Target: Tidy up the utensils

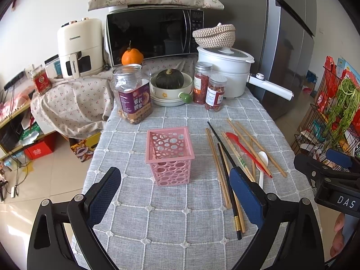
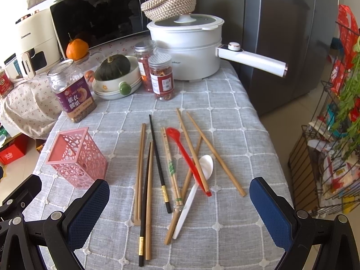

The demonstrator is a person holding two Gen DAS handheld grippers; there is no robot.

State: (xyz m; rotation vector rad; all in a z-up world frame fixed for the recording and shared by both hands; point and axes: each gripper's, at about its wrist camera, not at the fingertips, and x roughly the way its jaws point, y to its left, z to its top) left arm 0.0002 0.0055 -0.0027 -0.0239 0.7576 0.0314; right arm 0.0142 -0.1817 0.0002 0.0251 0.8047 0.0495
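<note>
My left hand-held gripper (image 1: 175,193): fingers spread wide apart, nothing between them, held above the near end of the table (image 1: 157,225).
My right hand-held gripper (image 2: 180,204): fingers also wide apart and empty; in the left wrist view its black body shows at 3 o'clock.
Pink basket (image 1: 169,155): stands upright on the grey checked tablecloth, at 12 o'clock from my left hand-held gripper and just beyond its fingertips; nothing shows inside it. From my right hand-held gripper it sits at 10 o'clock, apart from the utensils.
Wooden chopsticks (image 2: 140,168): several lie loose on the cloth, mostly pointing away from me, some crossing one another. They lie at 12 o'clock from my right hand-held gripper, the near ends reaching into the gap between its fingers.
Black chopsticks (image 2: 157,162): two, with gold bands near their ends, lying among the wooden ones.
Red spoon (image 2: 187,157): bowl at the far end, handle running toward me, lying across a wooden chopstick.
White spoon (image 2: 198,180): just beside the red spoon's handle, its own handle pointing toward me.
Utensils seen from my left hand-held gripper: at 1 o'clock, with my right finger (image 1: 246,193) covering part of the pile.
Far end of the table: a white pot (image 2: 186,49), jars and a bowl holding a dark green squash (image 2: 114,66), at 12 o'clock, well apart from the utensils.
</note>
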